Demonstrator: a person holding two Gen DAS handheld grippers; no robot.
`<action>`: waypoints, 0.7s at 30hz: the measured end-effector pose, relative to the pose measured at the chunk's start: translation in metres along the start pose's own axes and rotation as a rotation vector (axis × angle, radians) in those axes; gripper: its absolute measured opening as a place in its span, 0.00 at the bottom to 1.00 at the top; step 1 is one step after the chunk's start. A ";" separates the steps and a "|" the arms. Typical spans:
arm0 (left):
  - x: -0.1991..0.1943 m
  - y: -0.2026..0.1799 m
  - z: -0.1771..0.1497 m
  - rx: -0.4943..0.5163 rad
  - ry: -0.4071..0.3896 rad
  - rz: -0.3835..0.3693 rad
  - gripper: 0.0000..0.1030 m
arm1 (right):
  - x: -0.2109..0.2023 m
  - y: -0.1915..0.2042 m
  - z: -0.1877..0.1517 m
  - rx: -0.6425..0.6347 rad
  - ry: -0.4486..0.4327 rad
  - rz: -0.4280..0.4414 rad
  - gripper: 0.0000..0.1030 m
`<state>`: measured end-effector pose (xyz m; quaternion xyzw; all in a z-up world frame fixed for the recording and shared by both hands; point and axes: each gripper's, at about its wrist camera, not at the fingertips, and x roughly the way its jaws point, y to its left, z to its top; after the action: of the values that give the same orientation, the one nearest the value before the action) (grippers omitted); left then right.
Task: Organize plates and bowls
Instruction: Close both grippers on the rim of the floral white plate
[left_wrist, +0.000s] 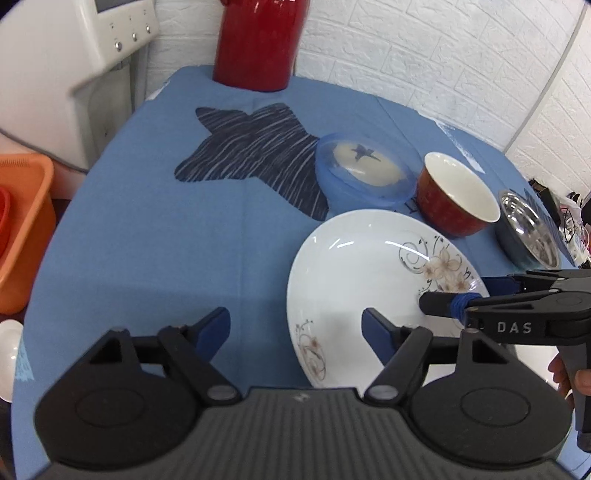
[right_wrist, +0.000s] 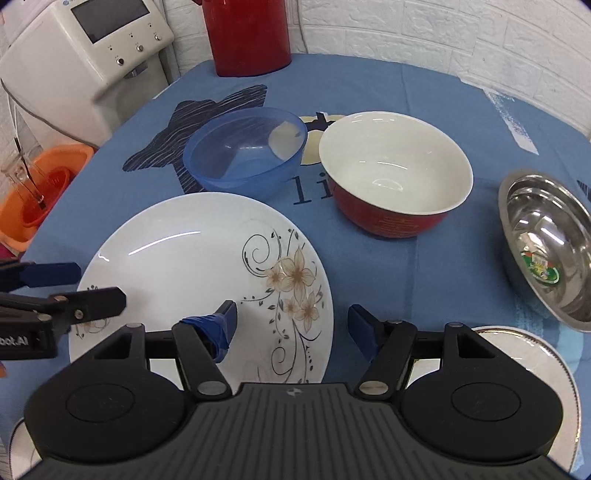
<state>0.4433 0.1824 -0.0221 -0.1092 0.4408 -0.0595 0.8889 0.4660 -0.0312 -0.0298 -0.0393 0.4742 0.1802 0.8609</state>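
A white plate with a flower pattern (left_wrist: 354, 273) (right_wrist: 192, 258) lies on the blue tablecloth (left_wrist: 166, 240). My left gripper (left_wrist: 295, 328) (right_wrist: 77, 288) is open, and the plate's left rim sits between its fingers. My right gripper (right_wrist: 291, 325) (left_wrist: 461, 293) is open too and straddles the plate's right rim, one finger over the plate. Behind the plate stand a translucent blue bowl (left_wrist: 365, 173) (right_wrist: 245, 151), a red bowl with a white inside (left_wrist: 458, 195) (right_wrist: 395, 170) and a steel bowl (left_wrist: 528, 229) (right_wrist: 546, 251).
A gold-rimmed plate (right_wrist: 535, 369) lies at the near right, and the edge of another white dish (right_wrist: 18, 443) shows at the near left. A red flask (left_wrist: 258, 40) stands at the back. A white appliance (left_wrist: 74, 55) and an orange basin (left_wrist: 22, 229) are off the table's left side.
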 end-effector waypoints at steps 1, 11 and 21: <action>0.003 0.001 -0.001 -0.006 0.005 -0.005 0.72 | 0.000 0.000 -0.001 0.010 -0.006 0.003 0.52; 0.002 -0.007 -0.007 0.001 -0.019 0.027 0.32 | -0.003 0.016 -0.013 -0.023 -0.032 0.017 0.56; -0.003 -0.007 -0.006 -0.085 0.005 -0.042 0.15 | -0.010 0.004 -0.021 0.036 -0.077 0.050 0.33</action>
<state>0.4368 0.1749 -0.0216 -0.1561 0.4428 -0.0594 0.8809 0.4429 -0.0354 -0.0324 -0.0049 0.4447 0.1946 0.8743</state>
